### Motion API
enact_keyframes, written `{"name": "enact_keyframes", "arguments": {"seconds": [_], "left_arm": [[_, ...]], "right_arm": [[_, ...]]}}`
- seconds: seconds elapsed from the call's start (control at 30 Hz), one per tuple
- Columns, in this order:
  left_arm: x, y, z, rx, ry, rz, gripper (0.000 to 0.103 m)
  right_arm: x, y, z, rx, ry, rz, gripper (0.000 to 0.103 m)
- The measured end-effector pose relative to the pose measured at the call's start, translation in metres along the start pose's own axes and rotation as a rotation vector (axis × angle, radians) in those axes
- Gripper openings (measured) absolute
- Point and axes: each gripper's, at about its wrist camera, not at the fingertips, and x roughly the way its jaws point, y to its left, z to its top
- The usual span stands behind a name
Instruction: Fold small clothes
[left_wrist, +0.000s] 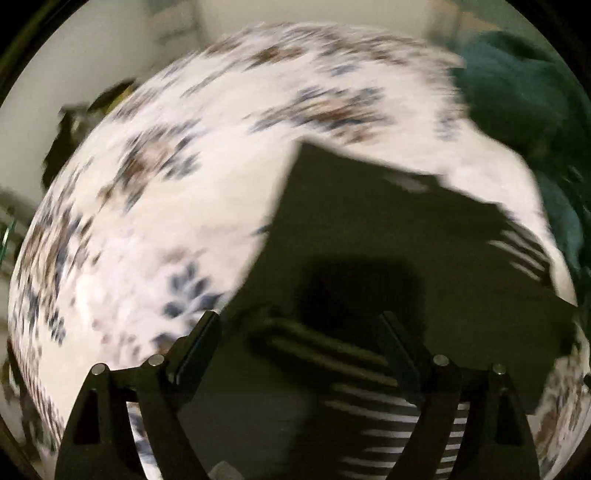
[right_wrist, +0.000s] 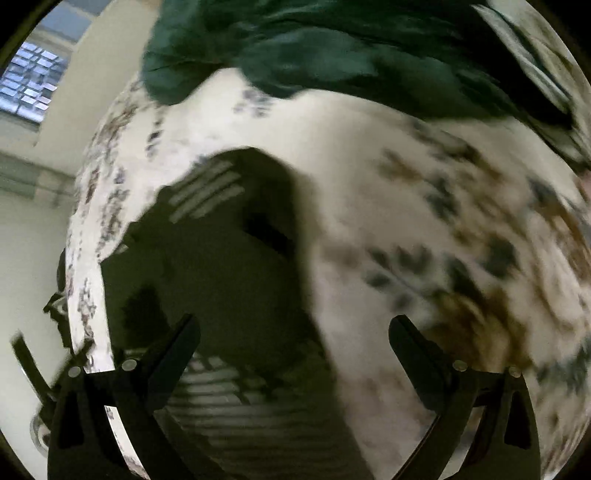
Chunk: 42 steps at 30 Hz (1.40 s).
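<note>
A black garment with white stripes lies flat on a white floral-print sheet. My left gripper is open just above the garment's near striped edge, holding nothing. In the right wrist view the same black garment lies at the left of the sheet, with stripes at its far and near ends. My right gripper is open, its left finger over the garment and its right finger over the sheet. Both views are blurred by motion.
A heap of dark green cloth lies on the sheet beyond the garment; it also shows in the left wrist view at the far right. A pale wall and a window lie off the sheet's left edge.
</note>
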Motion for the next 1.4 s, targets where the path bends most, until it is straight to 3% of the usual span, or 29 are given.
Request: {"name": "enact_keyframes", "arguments": {"seconds": [0.07,0.17,0.2,0.23,0.27,0.3,0.37,0.43,0.47,0.5,0.57,0.67,0.73,0.8,0.83,0.87,1.0,1.13,1.3,1.33,1.4], "left_arm": [[0.014,0.027,0.001,-0.055,0.019,0.01,0.085],[0.036,0.034,0.004,-0.103,0.038,-0.019,0.085],[0.045,0.03,0.009,-0.112,0.041,-0.046,0.085],[0.05,0.026,0.013,-0.107,0.041,-0.068,0.085],[0.06,0.017,0.021,-0.08,0.039,-0.095,0.085],[0.063,0.002,0.026,-0.047,0.04,-0.103,0.085],[0.079,-0.015,0.042,0.032,0.042,-0.092,0.085],[0.106,-0.028,0.059,0.126,0.063,0.006,0.086],[0.118,-0.023,0.065,0.131,0.086,0.014,0.089],[0.131,-0.015,0.072,0.109,0.112,-0.005,0.1],[0.143,0.009,0.084,0.047,0.119,-0.042,0.103],[0.139,0.035,0.094,0.009,0.103,-0.025,0.103],[0.123,0.039,0.092,0.035,0.08,0.0,0.103],[0.094,0.037,0.083,0.072,0.032,0.027,0.103],[0.081,0.035,0.078,0.081,0.015,0.031,0.103],[0.066,0.033,0.071,0.087,-0.006,0.037,0.103],[0.004,0.003,0.036,0.12,-0.065,0.032,0.103],[-0.043,-0.051,-0.017,0.172,-0.06,0.017,0.103],[-0.073,-0.128,-0.123,0.21,0.098,0.005,0.103],[-0.076,-0.142,-0.148,0.215,0.14,-0.004,0.103],[-0.077,-0.168,-0.191,0.225,0.212,-0.015,0.103]], "right_arm": [[0.021,0.026,0.017,-0.05,-0.008,-0.036,0.103],[0.063,0.032,0.041,-0.022,0.023,-0.089,0.103],[0.075,0.029,0.046,-0.006,0.038,-0.093,0.094],[0.084,0.027,0.049,0.007,0.047,-0.09,0.063],[0.091,0.026,0.051,0.024,0.051,-0.12,0.022],[0.094,0.025,0.051,0.041,0.052,-0.169,0.019],[0.091,0.022,0.045,0.081,0.026,-0.157,0.018],[0.08,0.028,0.04,0.068,0.001,-0.163,0.016],[0.075,0.033,0.039,0.054,-0.007,-0.168,0.013],[0.071,0.037,0.039,0.042,-0.015,-0.173,0.012],[0.065,0.041,0.04,0.028,-0.012,-0.187,0.009],[0.066,0.037,0.044,0.001,0.044,-0.257,0.009],[0.069,0.032,0.046,-0.019,0.092,-0.266,0.011],[0.066,0.035,0.047,-0.059,0.108,-0.279,0.038],[0.063,0.038,0.047,-0.08,0.105,-0.264,0.076],[0.059,0.042,0.047,-0.101,0.101,-0.24,0.103],[0.045,0.05,0.043,-0.184,0.117,-0.19,0.103],[0.032,0.042,0.039,-0.215,0.164,-0.103,0.103],[0.009,0.015,0.028,-0.292,0.287,0.0,0.102],[0.003,0.004,0.026,-0.304,0.309,0.024,0.095],[-0.008,-0.019,0.024,-0.337,0.349,0.052,0.063]]}}
